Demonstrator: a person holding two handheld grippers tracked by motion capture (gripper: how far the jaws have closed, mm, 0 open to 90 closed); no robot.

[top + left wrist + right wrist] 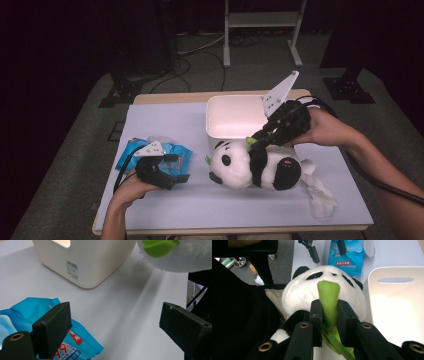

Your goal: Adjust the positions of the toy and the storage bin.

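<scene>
Right claw (329,315) is pinching the green bamboo shoot (328,300) of the panda plush (252,165); both pads press the green felt from either side, w/ the shoot's tip sticking up past them toward the panda's face. In the high view the right claw (257,140) sits over the panda's neck/chest area, angled down from the person's right hand (325,127), grey three-cornered plate tilted up behind it.

Panda lies on its side on the tabletop (165,200), approx. centre, head toward the left claw, black legs toward the right edge. It's just in front of the white plastic bin (235,117), touching or nearly touching the bin's near wall; can't tell which. Crumpled white tissue (320,197) lies right beside the panda's feet.

Left claw (112,325) is spread wide, nothing btwn the pads, bare tabletop under the gap. In the high view the left claw (175,175) hovers low at the left side, over the near edge of a blue wet-wipes pack (175,152). The pack lies flat, well apart from the bin, near the panda's head. Bin's barcode sticker (72,270) faces the left claw.
</scene>
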